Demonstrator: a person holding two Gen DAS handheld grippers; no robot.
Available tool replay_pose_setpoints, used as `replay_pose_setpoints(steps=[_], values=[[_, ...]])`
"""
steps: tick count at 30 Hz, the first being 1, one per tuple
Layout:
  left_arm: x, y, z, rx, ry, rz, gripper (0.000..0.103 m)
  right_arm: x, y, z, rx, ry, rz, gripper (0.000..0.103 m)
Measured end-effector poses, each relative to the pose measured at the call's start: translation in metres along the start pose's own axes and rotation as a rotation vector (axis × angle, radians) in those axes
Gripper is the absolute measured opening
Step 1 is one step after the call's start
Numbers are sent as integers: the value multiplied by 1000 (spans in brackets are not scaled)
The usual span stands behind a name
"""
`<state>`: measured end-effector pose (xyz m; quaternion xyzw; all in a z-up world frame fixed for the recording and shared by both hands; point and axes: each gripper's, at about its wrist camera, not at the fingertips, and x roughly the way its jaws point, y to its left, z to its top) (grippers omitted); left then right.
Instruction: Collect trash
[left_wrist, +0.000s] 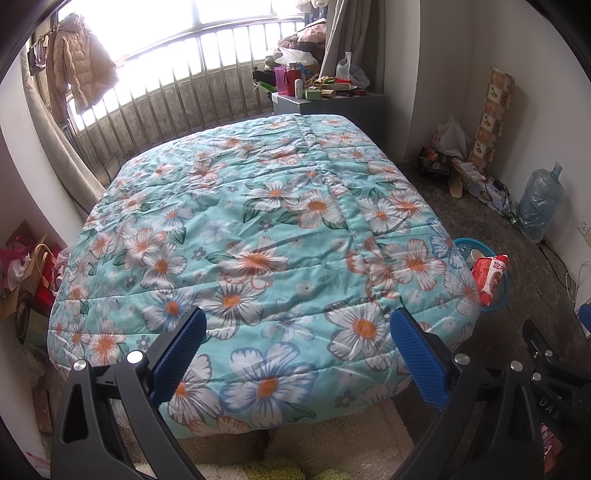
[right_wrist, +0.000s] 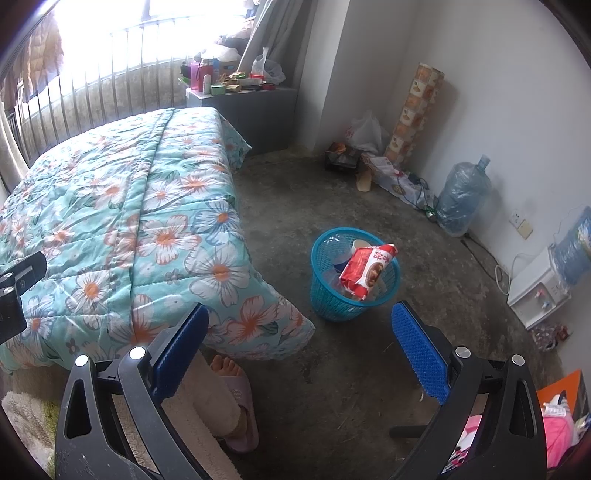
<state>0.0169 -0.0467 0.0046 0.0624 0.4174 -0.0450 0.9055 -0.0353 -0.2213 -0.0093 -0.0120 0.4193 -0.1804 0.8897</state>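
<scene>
A blue mesh waste basket (right_wrist: 325, 299) stands on the concrete floor to the right of the bed. A red and white snack bag (right_wrist: 367, 271) sticks out of it, along with a paper cup (right_wrist: 359, 246) and clear plastic. In the left wrist view the same basket (left_wrist: 498, 295) and red bag (left_wrist: 489, 277) peek out past the bed's right corner. My left gripper (left_wrist: 297, 325) hangs open over the foot of the bed with nothing between its fingers. My right gripper (right_wrist: 301, 321) is open and empty too, above the floor a short way before the basket.
The bed carries a teal floral quilt (left_wrist: 258, 229). A person's foot in a slipper (right_wrist: 236, 406) stands by the bed corner. Along the right wall sit a water jug (right_wrist: 461, 199), a plastic bag (right_wrist: 364, 134), boxes and a white appliance (right_wrist: 535, 291). A cluttered cabinet (left_wrist: 325, 99) stands beyond the bed.
</scene>
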Motion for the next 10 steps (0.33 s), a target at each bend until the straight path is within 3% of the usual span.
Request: replay_pose_setpoints(steps=[10], values=[[0,0,-8,-3,8,-4,98,0,1,1,2,-1,1,95]])
